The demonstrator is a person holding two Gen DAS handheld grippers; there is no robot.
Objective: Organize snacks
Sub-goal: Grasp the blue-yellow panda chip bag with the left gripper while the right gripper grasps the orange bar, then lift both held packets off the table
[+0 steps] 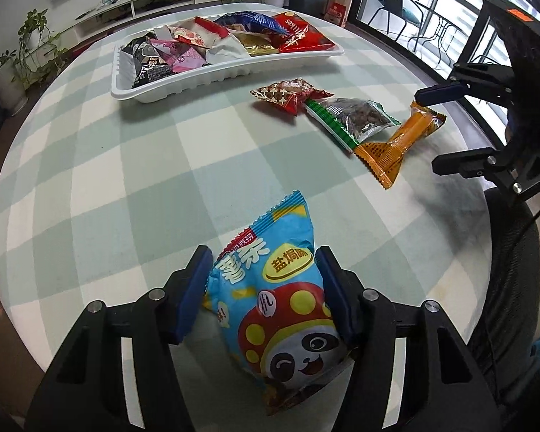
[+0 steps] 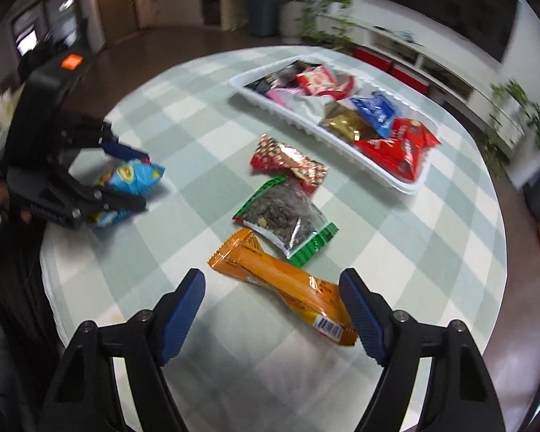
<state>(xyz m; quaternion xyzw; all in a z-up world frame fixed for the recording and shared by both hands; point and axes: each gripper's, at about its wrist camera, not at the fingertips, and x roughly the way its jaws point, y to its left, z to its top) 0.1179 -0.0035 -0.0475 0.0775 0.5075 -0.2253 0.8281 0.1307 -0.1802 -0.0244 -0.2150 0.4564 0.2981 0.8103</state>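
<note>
My left gripper (image 1: pixel 263 257) is shut on a blue snack bag (image 1: pixel 280 306) with a panda print, its pads pressing both sides. In the right wrist view that left gripper (image 2: pixel 126 176) holds the blue bag (image 2: pixel 136 176) just above the cloth at the left. My right gripper (image 2: pixel 271 277) stands open over an orange bar (image 2: pixel 280 277), whose barcode end lies beside the right finger. Beyond it lie a green-edged seed packet (image 2: pixel 284 216) and a red mushroom-print packet (image 2: pixel 288 163). A white tray (image 2: pixel 241 82) holds several snacks. The right gripper (image 1: pixel 427 130) also shows beside the orange bar (image 1: pixel 396 144).
The round table has a green and white checked cloth (image 1: pixel 126 180), and its edge curves close on the right. The white tray (image 1: pixel 133 90) sits at the far side. A black chair back (image 1: pixel 507 259) stands by the table. Plants and a low cabinet line the wall.
</note>
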